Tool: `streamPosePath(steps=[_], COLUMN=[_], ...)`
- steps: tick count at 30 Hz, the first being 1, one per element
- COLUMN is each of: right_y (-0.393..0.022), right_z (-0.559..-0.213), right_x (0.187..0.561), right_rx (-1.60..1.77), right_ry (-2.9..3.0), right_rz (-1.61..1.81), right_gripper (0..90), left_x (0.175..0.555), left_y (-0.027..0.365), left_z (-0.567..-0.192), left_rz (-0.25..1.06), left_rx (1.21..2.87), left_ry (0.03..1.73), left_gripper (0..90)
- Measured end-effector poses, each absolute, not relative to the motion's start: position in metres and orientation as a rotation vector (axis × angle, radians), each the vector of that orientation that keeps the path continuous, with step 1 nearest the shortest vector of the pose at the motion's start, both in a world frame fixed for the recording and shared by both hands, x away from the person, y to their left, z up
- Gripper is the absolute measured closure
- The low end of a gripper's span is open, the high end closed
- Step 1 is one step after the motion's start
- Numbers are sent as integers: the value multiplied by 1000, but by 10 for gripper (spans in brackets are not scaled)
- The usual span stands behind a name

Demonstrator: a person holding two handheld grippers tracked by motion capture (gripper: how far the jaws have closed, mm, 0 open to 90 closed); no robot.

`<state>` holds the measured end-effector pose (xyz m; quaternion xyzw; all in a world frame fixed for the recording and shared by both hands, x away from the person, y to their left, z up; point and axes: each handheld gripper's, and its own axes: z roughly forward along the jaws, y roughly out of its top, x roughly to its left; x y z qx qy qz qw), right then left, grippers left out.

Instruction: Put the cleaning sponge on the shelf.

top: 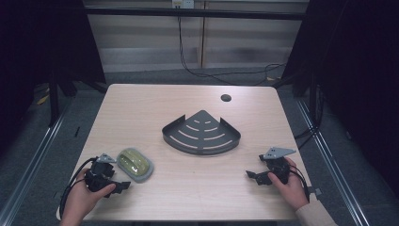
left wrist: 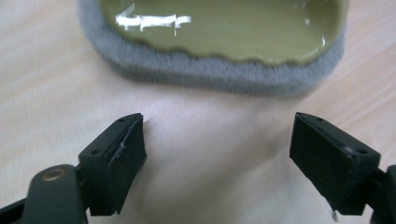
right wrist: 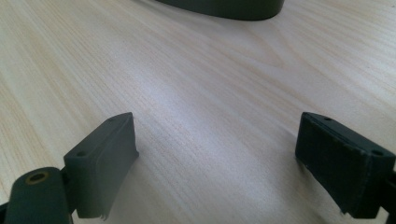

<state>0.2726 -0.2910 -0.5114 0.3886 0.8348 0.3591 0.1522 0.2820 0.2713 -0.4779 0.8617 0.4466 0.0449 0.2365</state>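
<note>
Two tongs, one sponge, one corner rack on your tabletop [top: 141, 108].

Your left tongs [left wrist: 217, 154] sit released, jaws wide apart, just short of the single green-topped grey sponge [left wrist: 219, 42], not touching it. Your right tongs [right wrist: 219, 163] are likewise spread over bare wood, grasping nothing. One dark slotted corner rack [top: 201, 133] lies mid-table, seemingly empty.
</note>
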Motion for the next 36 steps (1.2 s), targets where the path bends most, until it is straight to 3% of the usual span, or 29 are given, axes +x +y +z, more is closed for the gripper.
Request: streamPosePath(steps=[13,36], right_y=[-291,-291], right_z=[-511,-511], right_x=[273,273], right_rx=[1113,1114], right_ry=[2395,2395], right_rz=[1031,1031], right_gripper=[120,120], left_x=[310,344], left_y=[250,219], left_z=[-435,-408], left_rz=[-25,-73], left_rx=[2440,2424], left_ry=[1367,1582], left_gripper=[176,167])
